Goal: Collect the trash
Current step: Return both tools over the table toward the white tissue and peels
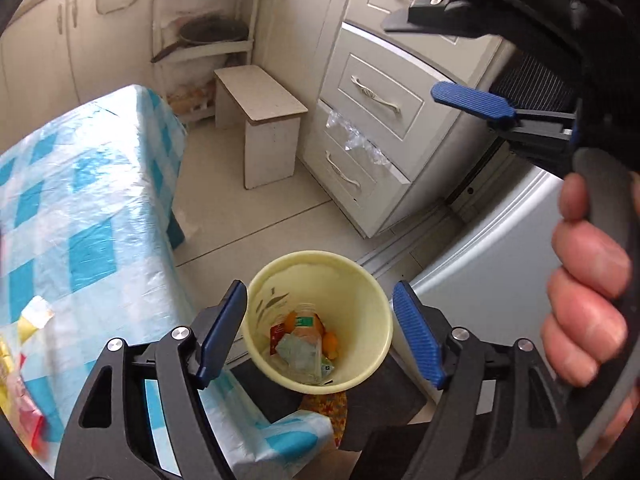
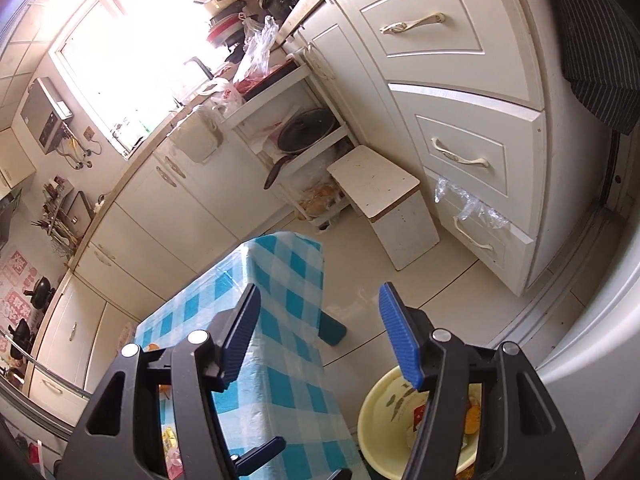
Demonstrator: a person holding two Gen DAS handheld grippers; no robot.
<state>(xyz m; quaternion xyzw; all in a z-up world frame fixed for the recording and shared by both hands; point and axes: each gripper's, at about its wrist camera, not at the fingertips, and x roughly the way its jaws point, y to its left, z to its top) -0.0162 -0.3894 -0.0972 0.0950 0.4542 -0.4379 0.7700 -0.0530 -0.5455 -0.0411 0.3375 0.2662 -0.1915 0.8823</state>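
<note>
A pale yellow bin (image 1: 360,320) stands on the floor beside the table, and its rim (image 2: 372,408) also shows in the right wrist view. It holds a clear plastic bottle (image 1: 306,344), orange peel and wrappers. My left gripper (image 1: 320,292) hangs open above the bin mouth with nothing between its blue pads. My right gripper (image 2: 319,292) is open and empty over the table's end; in the left wrist view the right gripper (image 1: 412,58) sits high at the right, held by a hand (image 1: 588,300). Yellow and red wrappers (image 1: 28,340) lie on the blue checked tablecloth (image 1: 80,200).
A white stool (image 1: 260,120) stands on the tiled floor by a drawer cabinet (image 1: 372,92) with a plastic bag hanging from it. A white appliance (image 1: 500,240) is right of the bin. A shelf rack (image 2: 304,132) holds a pan. More wrappers (image 2: 170,440) lie on the table.
</note>
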